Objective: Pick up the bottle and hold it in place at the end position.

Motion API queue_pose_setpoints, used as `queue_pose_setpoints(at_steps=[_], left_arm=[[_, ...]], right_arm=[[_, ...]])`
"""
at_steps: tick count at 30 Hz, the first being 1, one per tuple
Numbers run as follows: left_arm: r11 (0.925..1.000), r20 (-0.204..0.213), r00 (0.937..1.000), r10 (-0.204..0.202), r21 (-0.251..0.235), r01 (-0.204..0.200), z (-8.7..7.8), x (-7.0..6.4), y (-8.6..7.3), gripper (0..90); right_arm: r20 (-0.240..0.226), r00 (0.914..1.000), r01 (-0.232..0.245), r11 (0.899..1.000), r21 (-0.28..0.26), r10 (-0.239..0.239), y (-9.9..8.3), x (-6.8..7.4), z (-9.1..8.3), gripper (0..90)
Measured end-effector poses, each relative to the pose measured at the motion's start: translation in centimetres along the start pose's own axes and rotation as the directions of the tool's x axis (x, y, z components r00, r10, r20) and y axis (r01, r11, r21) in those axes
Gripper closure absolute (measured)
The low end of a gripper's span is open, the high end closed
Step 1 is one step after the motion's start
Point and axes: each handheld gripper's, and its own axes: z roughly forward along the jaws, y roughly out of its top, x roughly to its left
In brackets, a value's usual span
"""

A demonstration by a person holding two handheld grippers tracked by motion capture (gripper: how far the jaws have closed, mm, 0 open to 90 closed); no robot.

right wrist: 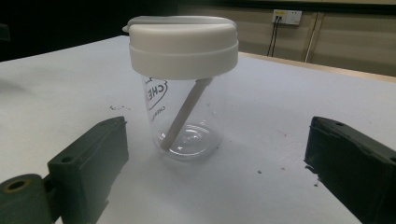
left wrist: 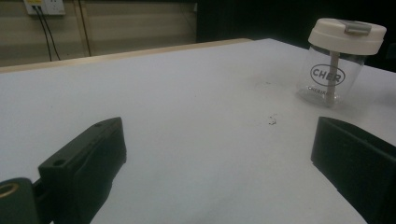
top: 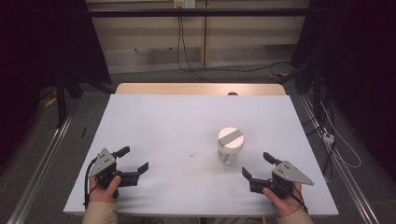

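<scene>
High view first: a clear plastic tumbler with a cream screw-on lid and grey flip tab (top: 230,145) stands upright right of the table's centre on the pale grey tabletop (top: 163,121), just ahead of the right gripper (top: 256,166), jaws spread wide and holding nothing. Over at the near left corner sits the left gripper (top: 134,160), jaws apart too, well away from it. That cup looks empty and light, its smooth wall likely slippery, so squeeze low on the body, gently; a beige straw (right wrist: 184,114) leans inside.
</scene>
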Motion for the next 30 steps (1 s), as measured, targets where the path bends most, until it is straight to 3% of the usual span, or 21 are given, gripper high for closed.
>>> queue_pose_setpoints(at_steps=[12,23,30], left_arm=[[1.0000,0.011,0.9999,0.000,0.001,0.000,0.3,-0.1,0.0,2.9],[1.0000,0.008,1.0000,-0.001,0.004,0.001,0.4,0.0,0.0,2.9],[1.0000,0.013,0.9999,0.004,0.005,-0.004,0.4,-0.2,0.0,2.9]], right_arm=[[0.008,1.0000,0.004,1.000,0.023,-0.004,0.2,-0.2,1.1,6.0],[-0.013,0.9997,0.022,0.999,0.046,-0.021,0.8,0.3,3.1,5.7],[-0.010,0.9999,-0.003,0.998,0.055,0.004,1.1,0.8,4.5,5.7]])
